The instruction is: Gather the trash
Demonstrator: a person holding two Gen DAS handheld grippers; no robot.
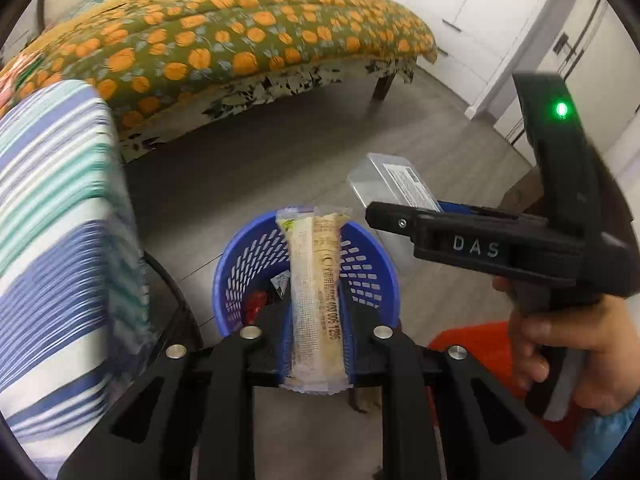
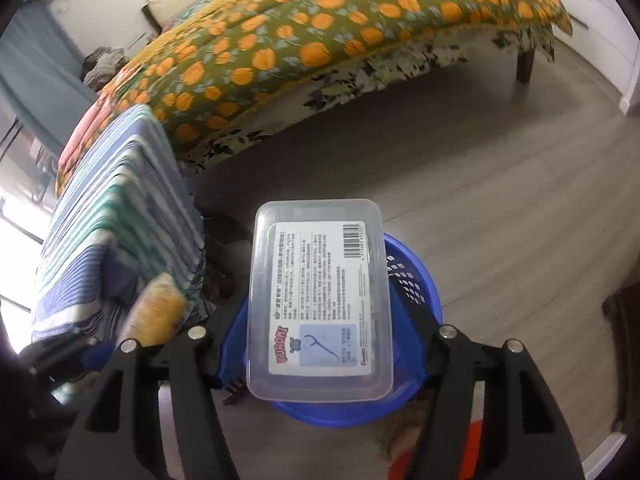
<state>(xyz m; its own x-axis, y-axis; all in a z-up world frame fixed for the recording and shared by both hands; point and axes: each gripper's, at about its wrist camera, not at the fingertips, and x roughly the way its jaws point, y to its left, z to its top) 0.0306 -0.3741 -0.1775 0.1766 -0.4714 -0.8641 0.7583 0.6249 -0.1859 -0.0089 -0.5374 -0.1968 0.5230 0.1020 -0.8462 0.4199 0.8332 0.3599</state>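
Note:
My left gripper (image 1: pixel 316 344) is shut on a long clear food wrapper (image 1: pixel 316 288) and holds it over the blue perforated trash basket (image 1: pixel 360 268), which holds some dark and red scraps. My right gripper (image 2: pixel 320 344) is shut on a clear plastic floss-pick box (image 2: pixel 320 300) with a white label, held above the same basket (image 2: pixel 416 280). In the left wrist view the right gripper (image 1: pixel 376 212) comes in from the right with the box (image 1: pixel 392 180) at its tip, just past the basket's far right rim. The wrapper shows blurred at lower left in the right wrist view (image 2: pixel 156 312).
A bed with an orange-flowered green quilt (image 1: pixel 240 40) stands behind on grey wood floor (image 1: pixel 260 168). A striped blue-green cloth (image 1: pixel 60 240) hangs close on the left. White cabinets (image 1: pixel 500 20) line the far right. An orange-red item (image 1: pixel 472 344) lies right of the basket.

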